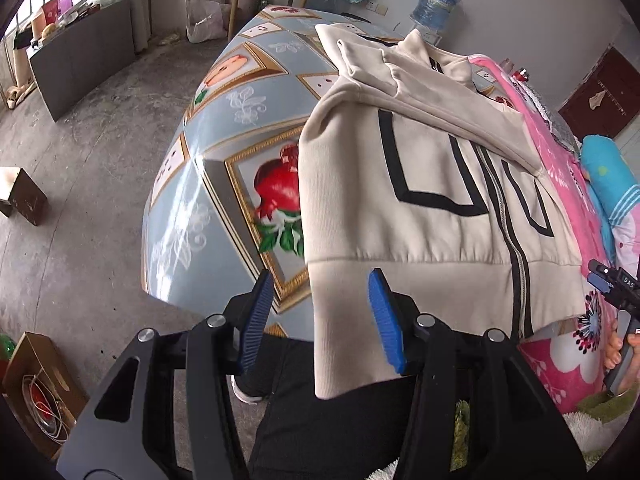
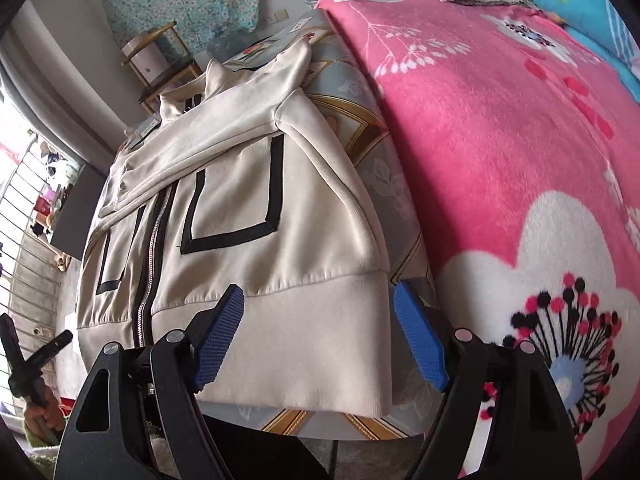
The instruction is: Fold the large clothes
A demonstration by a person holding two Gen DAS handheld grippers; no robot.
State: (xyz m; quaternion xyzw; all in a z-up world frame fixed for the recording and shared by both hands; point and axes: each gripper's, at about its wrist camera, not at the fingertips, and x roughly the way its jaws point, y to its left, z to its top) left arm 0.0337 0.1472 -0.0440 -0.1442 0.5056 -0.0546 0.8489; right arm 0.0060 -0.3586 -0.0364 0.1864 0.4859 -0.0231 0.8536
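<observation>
Cream zip-up jacket (image 1: 432,168) lying front-up, sleeves folded in.
Black zipper closed down the middle, black angular trim on both chest panels. Collar points to 12 o'clock, ribbed hem at 6 o'clock overhangs the table's near edge; both sleeves cross the chest.

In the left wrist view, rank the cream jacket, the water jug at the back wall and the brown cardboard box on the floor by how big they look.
1. cream jacket, by far.
2. cardboard box.
3. water jug, though it stands much farther off, so its true size is unsure.
</observation>
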